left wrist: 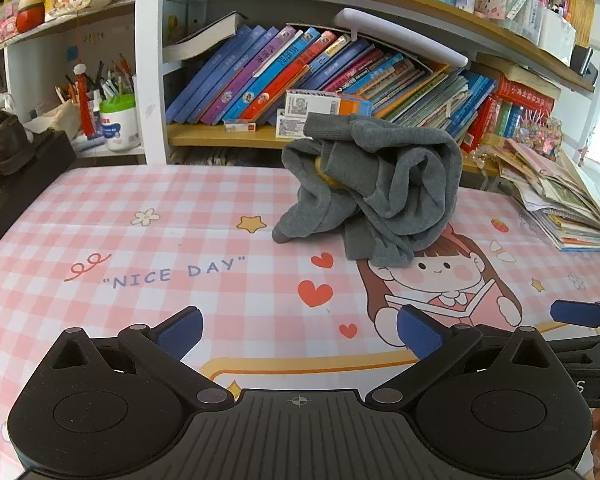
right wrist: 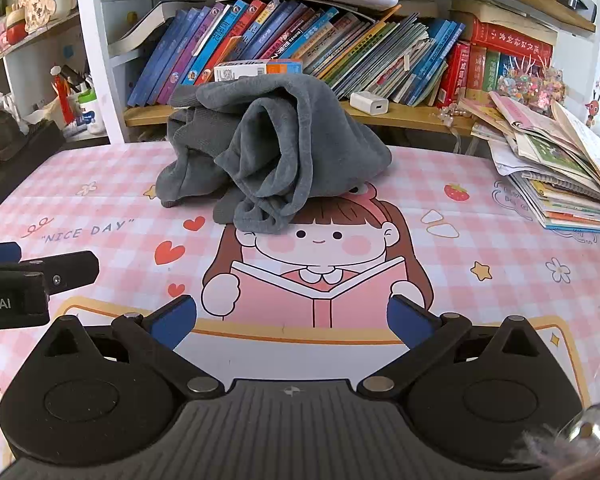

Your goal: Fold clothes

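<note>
Garment: a grey sweatshirt (left wrist: 374,188) (right wrist: 268,156) lies crumpled in a heap on the desk (left wrist: 148,248) (right wrist: 480,216), toward the far edge, about midway between the left and right edges, its near end lying over the head of the cartoon girl printed on the pink checked cover.
Axis: bunched up, so no clear long axis can be told; one ribbed cuff points up and to the left at the top of the heap, and loose folds trail toward the near edge.
Hidden: a small yellow patch shows among the folds in the left wrist view; what it is cannot be made out. The neck and hem are lost inside the heap.
Left gripper (left wrist: 300,332): jaws spread wide, holding nothing, over the near edge, well apart from the sweatshirt.
Right gripper (right wrist: 292,320): jaws spread wide, holding nothing, near the near edge, just beside the left one.
Behind: a bookshelf (left wrist: 340,76) (right wrist: 300,36) of leaning books; a pile of booklets (left wrist: 568,208) (right wrist: 560,168) at the far right corner.
</note>
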Available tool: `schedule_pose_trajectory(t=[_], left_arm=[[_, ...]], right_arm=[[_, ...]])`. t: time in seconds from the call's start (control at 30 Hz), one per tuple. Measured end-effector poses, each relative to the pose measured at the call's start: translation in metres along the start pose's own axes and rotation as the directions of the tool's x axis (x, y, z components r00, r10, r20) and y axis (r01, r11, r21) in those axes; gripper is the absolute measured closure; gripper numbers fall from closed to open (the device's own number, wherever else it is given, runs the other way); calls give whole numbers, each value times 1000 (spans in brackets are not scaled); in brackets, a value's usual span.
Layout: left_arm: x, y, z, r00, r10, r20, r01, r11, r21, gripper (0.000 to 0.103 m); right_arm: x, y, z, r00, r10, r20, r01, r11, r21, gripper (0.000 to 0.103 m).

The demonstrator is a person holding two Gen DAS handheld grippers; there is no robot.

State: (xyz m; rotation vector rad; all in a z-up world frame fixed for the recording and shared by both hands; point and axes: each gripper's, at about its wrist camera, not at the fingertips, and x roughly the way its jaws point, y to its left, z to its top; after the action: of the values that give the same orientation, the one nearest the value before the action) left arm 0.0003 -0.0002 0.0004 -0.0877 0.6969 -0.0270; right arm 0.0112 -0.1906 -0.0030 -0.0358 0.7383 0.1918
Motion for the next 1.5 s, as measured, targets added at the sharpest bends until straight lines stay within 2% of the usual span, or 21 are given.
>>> schedule_pose_trajectory(t=[1.5], left_arm=[[2,1,-2,1000,-4,-21,4,1000,-6,0]], right_arm=[[-2,0,-1,1000,-6,-5,6,1000,-3,0]])
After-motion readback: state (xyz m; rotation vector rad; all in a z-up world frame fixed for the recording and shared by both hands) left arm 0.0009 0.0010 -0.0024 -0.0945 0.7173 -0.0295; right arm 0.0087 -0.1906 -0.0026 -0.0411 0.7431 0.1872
